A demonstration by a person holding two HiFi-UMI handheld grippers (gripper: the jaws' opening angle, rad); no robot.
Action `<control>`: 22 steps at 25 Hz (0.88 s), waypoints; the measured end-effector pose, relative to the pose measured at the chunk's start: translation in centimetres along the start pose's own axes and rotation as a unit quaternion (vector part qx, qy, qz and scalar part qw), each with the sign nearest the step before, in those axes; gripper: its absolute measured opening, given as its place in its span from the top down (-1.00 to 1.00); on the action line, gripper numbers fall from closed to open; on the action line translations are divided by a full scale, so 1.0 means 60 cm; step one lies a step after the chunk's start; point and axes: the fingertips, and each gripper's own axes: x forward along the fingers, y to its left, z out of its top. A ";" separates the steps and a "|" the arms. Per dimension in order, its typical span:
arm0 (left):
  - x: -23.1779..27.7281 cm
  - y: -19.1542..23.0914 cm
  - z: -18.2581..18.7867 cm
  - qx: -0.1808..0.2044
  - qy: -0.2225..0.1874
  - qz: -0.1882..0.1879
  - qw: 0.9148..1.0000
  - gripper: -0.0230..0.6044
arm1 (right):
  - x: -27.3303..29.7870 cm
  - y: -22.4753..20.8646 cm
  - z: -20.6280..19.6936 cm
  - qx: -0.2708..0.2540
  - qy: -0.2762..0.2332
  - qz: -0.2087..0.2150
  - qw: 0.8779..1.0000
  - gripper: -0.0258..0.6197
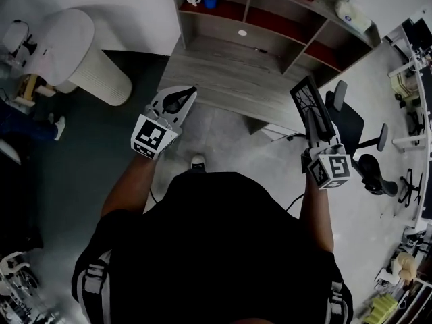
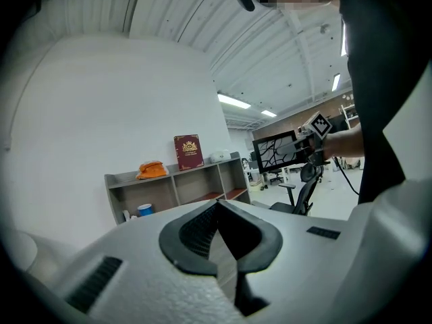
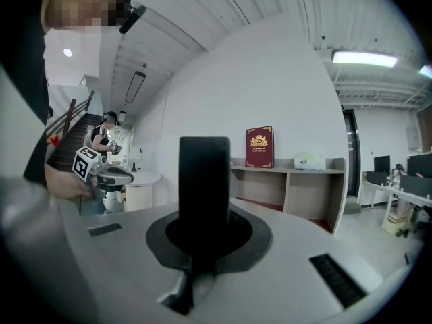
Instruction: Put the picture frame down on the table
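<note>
- Picture frame [image 1: 312,106], where?
- Clamped in my right gripper [image 1: 322,139], in the air, not yet on the table [image 1: 223,79]. Long axis runs ahead and up from the jaws; table lies ahead, to the left.
- Left gripper [image 1: 181,100]?
- Closed on nothing, well apart from the frame. I judge the right hand carries it forward alone.

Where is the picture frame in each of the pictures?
Head view: right of centre, picture frame held up by the right gripper.
Left gripper view: right of centre, far off.
Right gripper view: dead centre, edge-on between the jaws.
Shared landmark: the wooden shelf unit.
</note>
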 end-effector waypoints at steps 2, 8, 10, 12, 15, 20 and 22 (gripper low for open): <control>0.000 0.012 0.001 -0.004 0.000 -0.009 1.000 0.87 | 0.018 0.011 0.004 0.004 0.002 0.000 1.000 0.86; -0.012 0.078 -0.006 0.012 -0.005 -0.019 1.000 0.87 | 0.091 0.064 0.027 -0.001 0.006 0.006 1.000 0.86; -0.013 0.095 -0.012 0.022 -0.006 -0.027 0.999 0.87 | 0.113 0.076 0.032 -0.004 0.008 0.004 1.000 0.86; -0.015 0.116 -0.022 0.022 -0.006 -0.033 0.999 0.87 | 0.137 0.088 0.033 -0.004 0.010 0.003 1.000 0.86; -0.015 0.148 -0.036 0.015 -0.008 -0.037 0.999 0.87 | 0.169 0.104 0.035 -0.001 0.011 0.000 1.000 0.86; -0.023 0.184 -0.048 0.014 -0.012 -0.045 0.999 0.87 | 0.215 0.143 0.050 -0.003 0.002 0.006 1.000 0.86; -0.027 0.198 -0.050 0.013 -0.015 -0.044 0.999 0.87 | 0.231 0.154 0.054 -0.003 0.002 0.009 1.000 0.86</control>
